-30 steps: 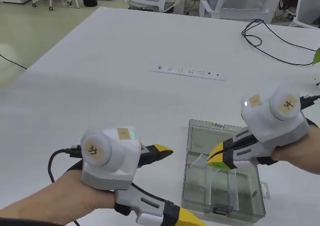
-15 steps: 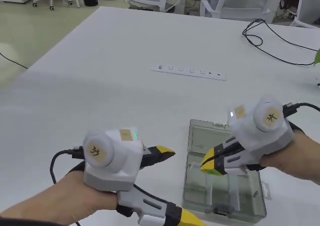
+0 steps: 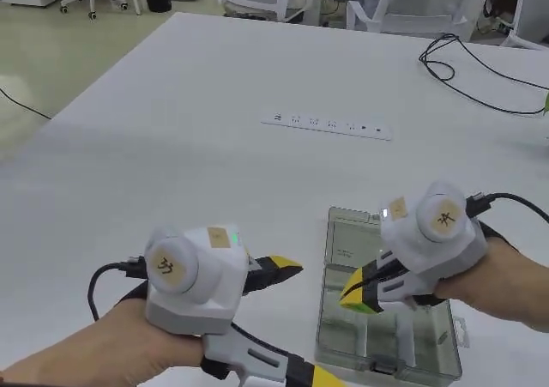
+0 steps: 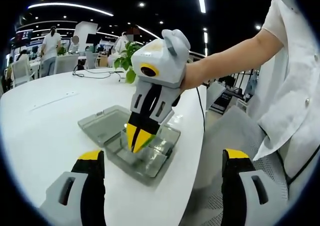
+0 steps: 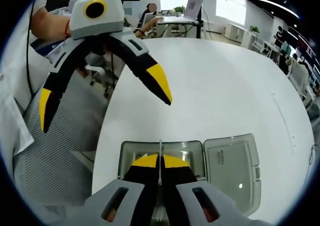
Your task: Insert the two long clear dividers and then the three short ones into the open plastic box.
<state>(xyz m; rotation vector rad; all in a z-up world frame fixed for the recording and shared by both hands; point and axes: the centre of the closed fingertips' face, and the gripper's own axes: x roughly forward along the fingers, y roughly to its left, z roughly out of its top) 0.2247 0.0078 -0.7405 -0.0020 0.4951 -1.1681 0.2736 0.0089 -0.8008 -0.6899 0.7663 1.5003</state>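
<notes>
Pinching a clear divider (image 5: 160,147) in right gripper (image 3: 356,294) fingers above the open plastic box (image 3: 347,237), left gripper (image 3: 304,323) spread; next, aligning with slots

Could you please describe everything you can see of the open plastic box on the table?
The plastic box is a shallow, rectangular case of smoky, see-through plastic. It lies open and flat on the white table, hinged lid folded back beside the tray, with a latch tab on the tray's near edge. The right gripper, shut on a thin clear divider, hangs over the tray; whether the divider touches it I cannot tell.
</notes>
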